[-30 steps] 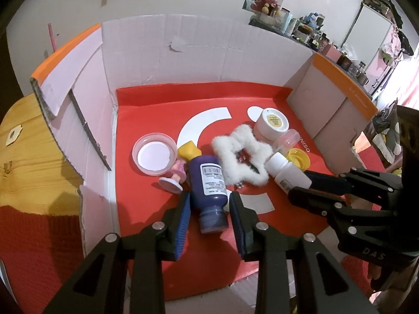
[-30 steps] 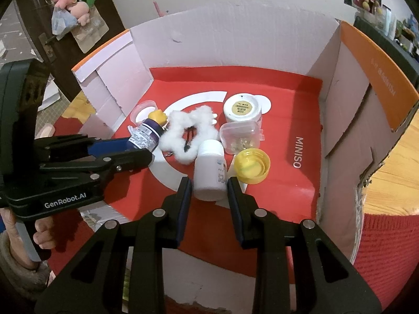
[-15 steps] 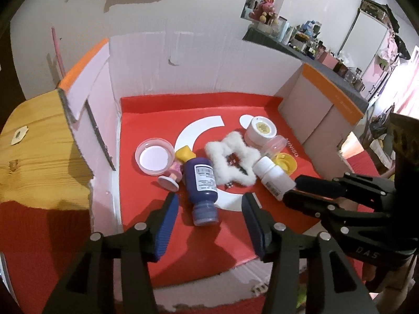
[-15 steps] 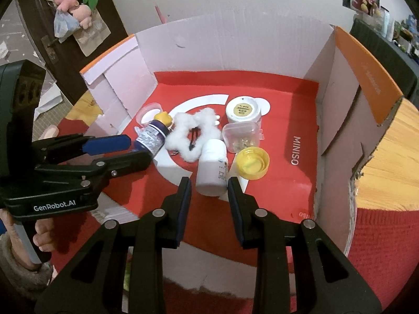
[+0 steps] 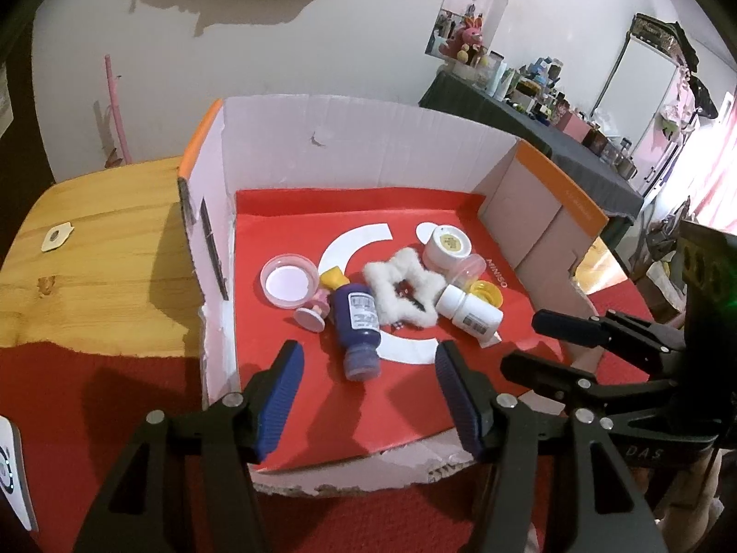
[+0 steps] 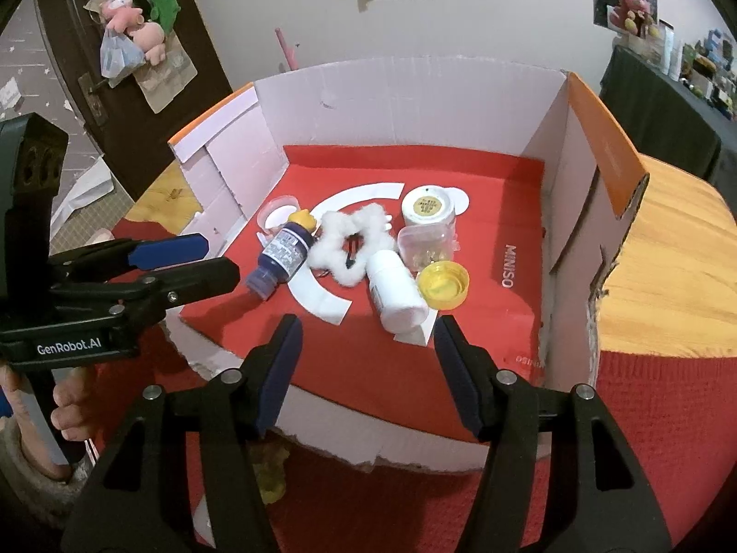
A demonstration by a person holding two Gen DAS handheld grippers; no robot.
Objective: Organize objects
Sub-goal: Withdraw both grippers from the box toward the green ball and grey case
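Cardboard box (image 6: 405, 106): both grippers' fingers just spread, empty; white bottle (image 6: 396, 288) lies beside fluffy, seemingly star-shaped scrunchie (image 6: 352, 242).

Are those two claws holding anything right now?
No. The left gripper and right gripper have just been opening, nothing between their jaws; the blue bottle and white bottle lie free.
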